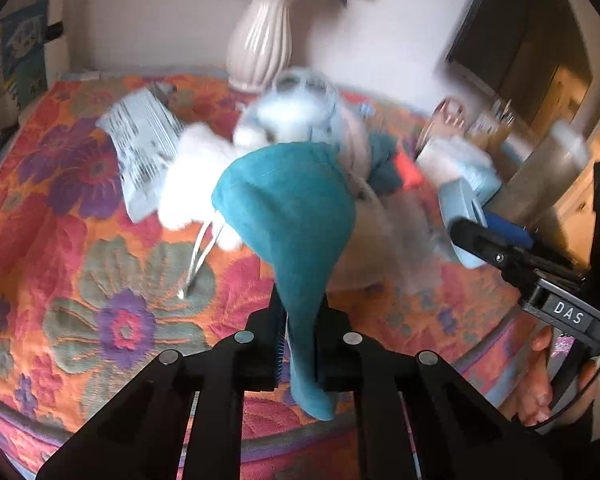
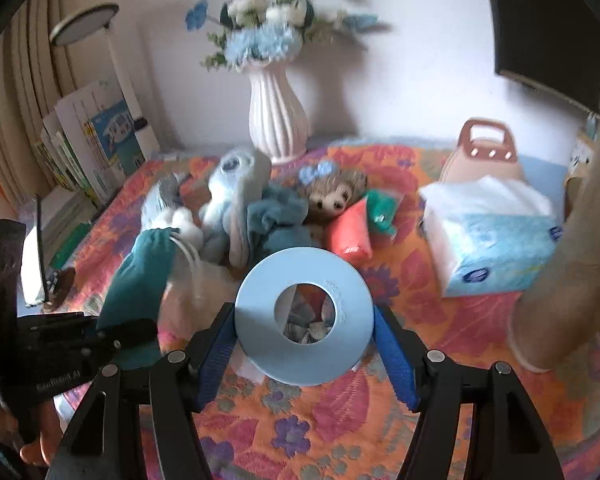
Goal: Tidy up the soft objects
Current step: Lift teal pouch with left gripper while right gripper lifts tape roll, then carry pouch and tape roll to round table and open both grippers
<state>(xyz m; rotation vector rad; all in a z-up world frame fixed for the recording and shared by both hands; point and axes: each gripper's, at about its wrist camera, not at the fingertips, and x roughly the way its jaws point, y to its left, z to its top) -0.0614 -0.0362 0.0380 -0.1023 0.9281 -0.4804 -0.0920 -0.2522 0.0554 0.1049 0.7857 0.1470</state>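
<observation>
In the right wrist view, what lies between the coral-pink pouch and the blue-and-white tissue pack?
Nothing: between the coral-pink pouch and the blue-and-white tissue pack only bare floral cloth shows, as seen in the right wrist view.

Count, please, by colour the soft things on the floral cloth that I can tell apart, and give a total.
Teal: 2, the teal pouch and the teal cloth
Coral: 1, the coral pouch
Green: 1, the green pouch
Brown: 1, the hedgehog toy
Pale blue and white: 1, the plush toy
Total: 6

Both wrist views look forward and down along their fingers, close over the floral surface (image 1: pixel 100 208). They share the pile of soft toys (image 2: pixel 236 204) and the vase (image 2: pixel 278 116) at its far edge.
</observation>
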